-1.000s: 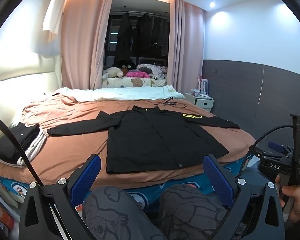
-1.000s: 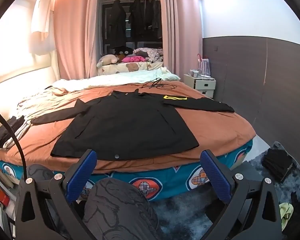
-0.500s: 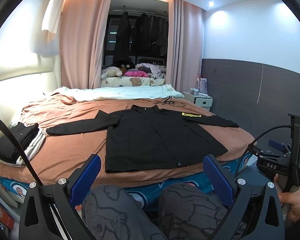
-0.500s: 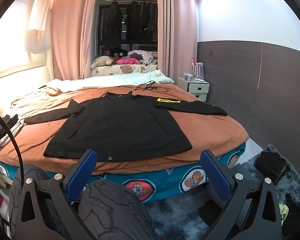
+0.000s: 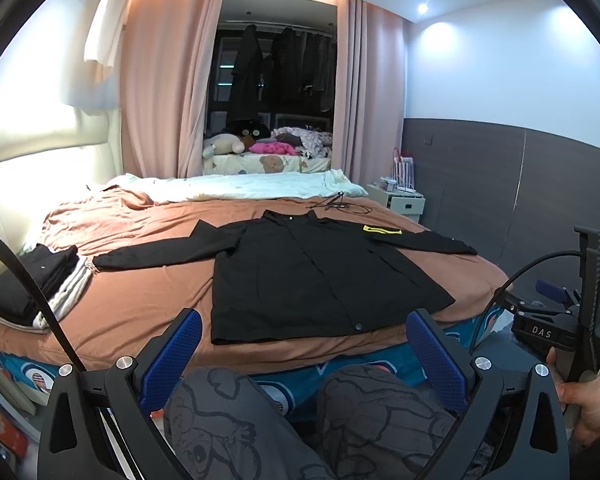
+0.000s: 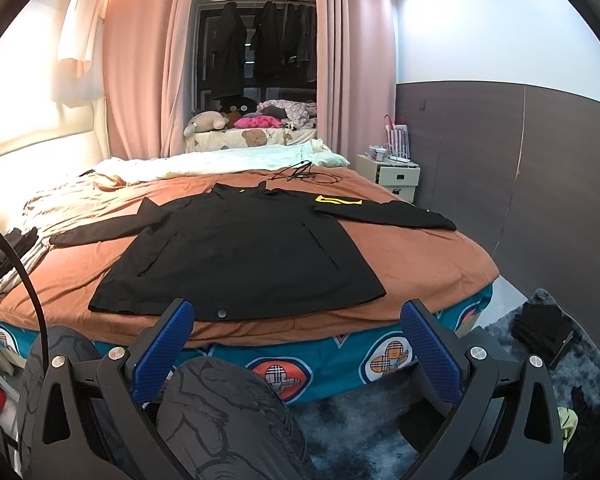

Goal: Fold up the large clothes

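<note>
So we're pre-fold: black jacket (image 5: 300,276) lies flat on the bed (image 5: 140,300), sleeves spread. Left gripper (image 5: 304,356) and right gripper (image 6: 300,344) both spread wide, empty, well short of it. Next we'd reach for a sleeve.

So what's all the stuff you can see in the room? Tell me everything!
jacket: one, black, spread flat on the bed.
bed: one, brown sheet.
folded clothes: one pile, black and white, bed's left edge.
cable: one, black, beyond the jacket.
nightstand: one, white, right of the bed.
plush toys: several, by the window.
left gripper: open, empty, short of the bed.
right gripper: open, empty, short of the bed.
</note>
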A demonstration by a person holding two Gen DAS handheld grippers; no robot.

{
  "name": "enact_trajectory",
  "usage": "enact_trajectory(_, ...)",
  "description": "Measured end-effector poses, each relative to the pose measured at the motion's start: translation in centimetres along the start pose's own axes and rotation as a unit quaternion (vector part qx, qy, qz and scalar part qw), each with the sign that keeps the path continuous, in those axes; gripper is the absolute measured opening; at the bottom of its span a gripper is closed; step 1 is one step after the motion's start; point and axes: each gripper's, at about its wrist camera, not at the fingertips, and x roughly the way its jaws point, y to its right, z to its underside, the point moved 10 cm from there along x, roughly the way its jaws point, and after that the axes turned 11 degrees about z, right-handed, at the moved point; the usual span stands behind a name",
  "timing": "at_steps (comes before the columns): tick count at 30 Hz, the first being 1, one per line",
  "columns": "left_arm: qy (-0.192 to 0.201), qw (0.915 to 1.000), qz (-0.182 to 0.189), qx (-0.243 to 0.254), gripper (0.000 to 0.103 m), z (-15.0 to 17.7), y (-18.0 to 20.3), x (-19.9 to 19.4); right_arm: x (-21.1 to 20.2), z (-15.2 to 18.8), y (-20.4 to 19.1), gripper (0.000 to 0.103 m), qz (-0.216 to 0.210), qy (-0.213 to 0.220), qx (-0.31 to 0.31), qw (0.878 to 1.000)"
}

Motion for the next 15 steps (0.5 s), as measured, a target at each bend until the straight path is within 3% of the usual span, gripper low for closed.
enact_trajectory(15, 0.009, 0.9999, 0.008, 0.004, 0.103, 0.1, 0.4, -1.0, -0.7, 0.4, -0.3, 0.103, 0.002, 0.01, 0.001, 1.0)
